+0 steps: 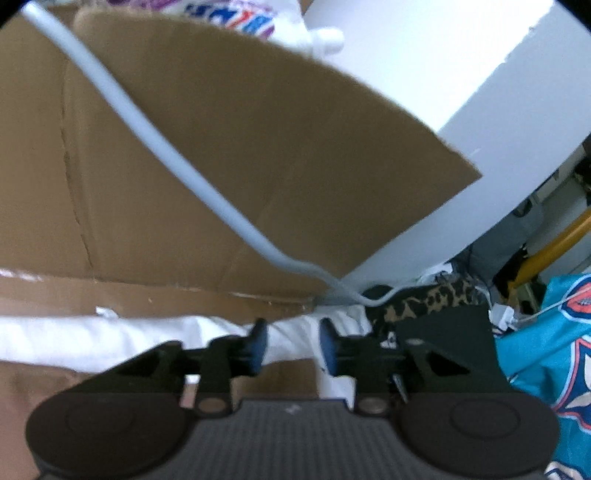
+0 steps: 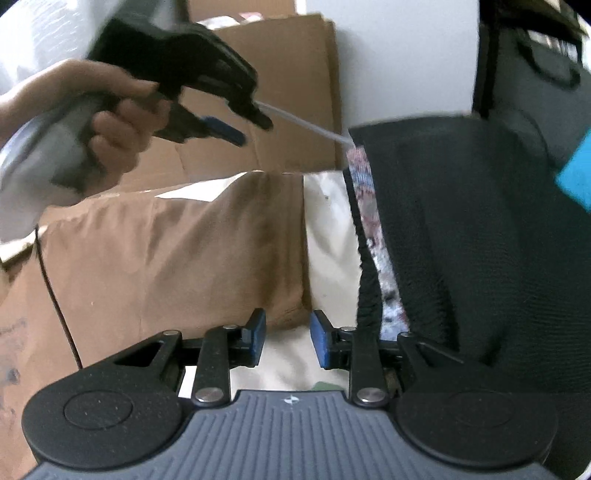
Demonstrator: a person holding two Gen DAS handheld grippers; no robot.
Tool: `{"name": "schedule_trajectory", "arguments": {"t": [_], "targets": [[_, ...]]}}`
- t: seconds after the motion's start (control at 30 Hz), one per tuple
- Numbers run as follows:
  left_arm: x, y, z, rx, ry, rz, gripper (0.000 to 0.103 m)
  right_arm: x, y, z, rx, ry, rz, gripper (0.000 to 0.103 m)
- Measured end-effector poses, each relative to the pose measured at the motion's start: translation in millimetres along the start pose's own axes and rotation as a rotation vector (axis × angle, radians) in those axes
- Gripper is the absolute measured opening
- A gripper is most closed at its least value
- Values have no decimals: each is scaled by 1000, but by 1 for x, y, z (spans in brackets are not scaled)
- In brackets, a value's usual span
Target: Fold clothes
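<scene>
Both the left gripper (image 1: 293, 345) and the right gripper (image 2: 287, 339) stand parted with nothing between the pads. The black knit garment with ribbed hem (image 2: 461, 236) hangs just right of the right gripper, apparently between grasps; next comes a fresh pinch on its hem. The brown cardboard box (image 1: 166, 184) behind shows no visible contents.

Readable text: none in either view.
Packaging (image 1: 236, 14) far beyond the left tongs: purple and blue lettering, too blurred to read.
Black garment (image 1: 443, 332) just right of the left tongs: small white logo, not legible.
</scene>
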State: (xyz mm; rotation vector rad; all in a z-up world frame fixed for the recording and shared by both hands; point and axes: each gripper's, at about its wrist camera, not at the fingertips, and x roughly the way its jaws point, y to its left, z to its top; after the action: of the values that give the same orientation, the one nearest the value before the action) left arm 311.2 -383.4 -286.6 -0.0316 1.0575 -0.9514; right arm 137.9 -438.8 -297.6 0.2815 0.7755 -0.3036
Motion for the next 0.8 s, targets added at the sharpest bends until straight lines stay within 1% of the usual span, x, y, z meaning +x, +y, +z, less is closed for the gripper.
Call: {"name": "schedule_trajectory", "arguments": {"t": [0.07,0.17,0.23,0.27,0.37,0.5,0.53,0.57,0.6,0.63,0.8], "targets": [[-1,4,-1,23,20,36,35,5,-1,-1,53,19,11,37],[1,10,-7,69,68,92,30,11,-3,-3,129,38,32,38],[3,14,-13,97,104,109,22,14,-5,-4,168,42,39,40],[4,16,-17,105,123,114,22,16,-6,-4,187,45,42,42],[5,20,-27,127,155,125,19,21,-9,-6,242,51,50,42],[4,26,-35,136,173,136,19,28,-14,-6,316,52,61,42],[5,27,-36,137,175,138,19,29,-15,-5,327,50,60,39],[7,26,-37,136,176,141,19,31,-16,-4,336,49,57,23],[8,27,-38,135,177,146,18,31,-17,-3,332,48,47,9],[9,28,-39,133,178,151,19,31,-18,-2,323,48,34,4],[15,32,-44,129,179,176,19,21,-15,-3,272,24,-31,4]]}}
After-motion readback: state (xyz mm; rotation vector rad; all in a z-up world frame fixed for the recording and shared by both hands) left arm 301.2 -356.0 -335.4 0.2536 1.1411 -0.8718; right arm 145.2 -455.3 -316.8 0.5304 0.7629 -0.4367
